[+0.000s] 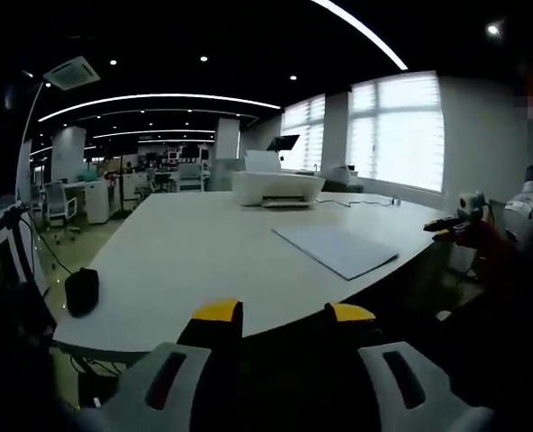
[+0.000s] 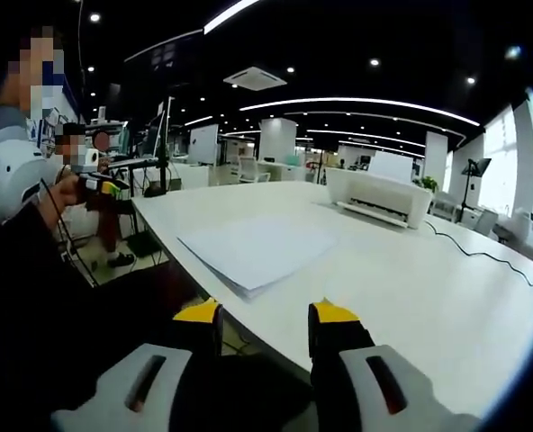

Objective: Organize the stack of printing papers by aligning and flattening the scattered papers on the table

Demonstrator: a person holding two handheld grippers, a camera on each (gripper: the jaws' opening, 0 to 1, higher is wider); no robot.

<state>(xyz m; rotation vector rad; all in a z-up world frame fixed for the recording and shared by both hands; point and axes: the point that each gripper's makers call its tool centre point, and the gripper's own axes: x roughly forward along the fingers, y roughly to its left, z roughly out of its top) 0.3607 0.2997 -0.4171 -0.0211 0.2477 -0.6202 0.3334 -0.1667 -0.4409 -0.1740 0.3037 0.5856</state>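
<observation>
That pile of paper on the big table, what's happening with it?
Nothing has touched it yet. The stack of papers lies near the edge of the white table, a bit fanned out. A person holds two grippers: the left gripper and the right gripper both hang open short of the table, pointing toward the papers. A white printer sits farther back, and a small black object rests near one corner.

White papers [image 2: 253,250]; white table [image 1: 185,261]

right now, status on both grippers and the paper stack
Left gripper and right gripper open, off the table's edge. Paper stack untouched on the white table, sheets slightly fanned. Printer behind it, nothing blocking.
</observation>
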